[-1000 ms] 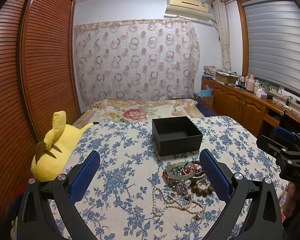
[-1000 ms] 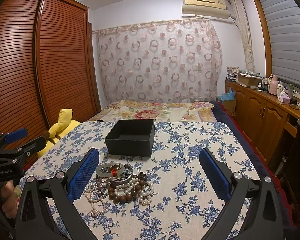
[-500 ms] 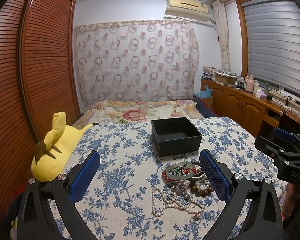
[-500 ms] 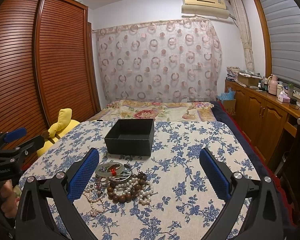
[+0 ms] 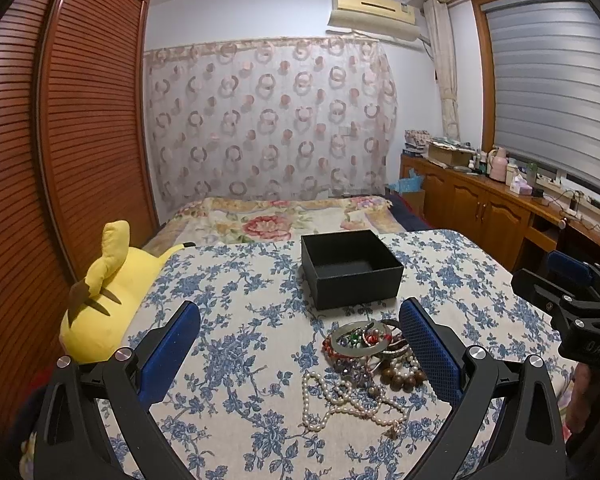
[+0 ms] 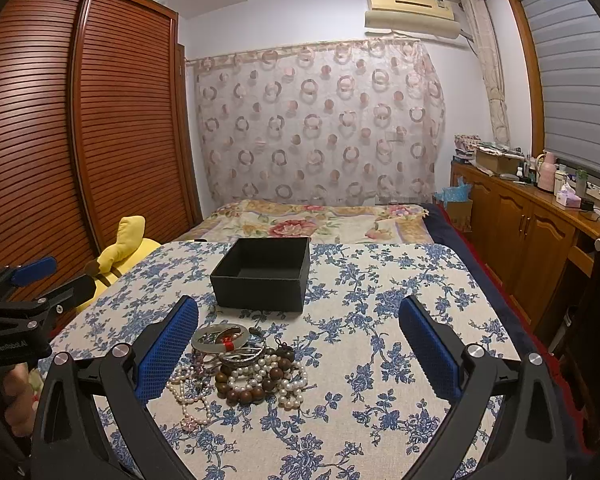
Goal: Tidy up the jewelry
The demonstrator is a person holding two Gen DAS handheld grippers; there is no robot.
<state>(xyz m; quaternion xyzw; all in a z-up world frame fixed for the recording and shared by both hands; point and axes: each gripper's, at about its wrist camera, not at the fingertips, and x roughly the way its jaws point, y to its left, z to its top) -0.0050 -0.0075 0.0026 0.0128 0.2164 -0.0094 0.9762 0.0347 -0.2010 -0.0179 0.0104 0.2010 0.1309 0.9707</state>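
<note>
A pile of jewelry (image 5: 370, 364) lies on the blue floral cloth: a grey bangle, red and brown bead bracelets, and a white pearl necklace (image 5: 340, 400). The pile also shows in the right wrist view (image 6: 244, 364). An open, empty black box (image 5: 350, 268) stands just behind it, also seen in the right wrist view (image 6: 264, 274). My left gripper (image 5: 300, 332) is open and empty, hovering before the pile. My right gripper (image 6: 298, 330) is open and empty, with the pile by its left finger.
A yellow plush toy (image 5: 108, 292) lies at the cloth's left edge beside a slatted wooden wardrobe (image 5: 60, 160). A flowered quilt (image 5: 268, 224) covers the bed behind. Wooden cabinets (image 6: 532, 240) with bottles run along the right wall.
Both grippers have barely shifted; the jewelry pile and box stay where they were. Both grippers remain open.
</note>
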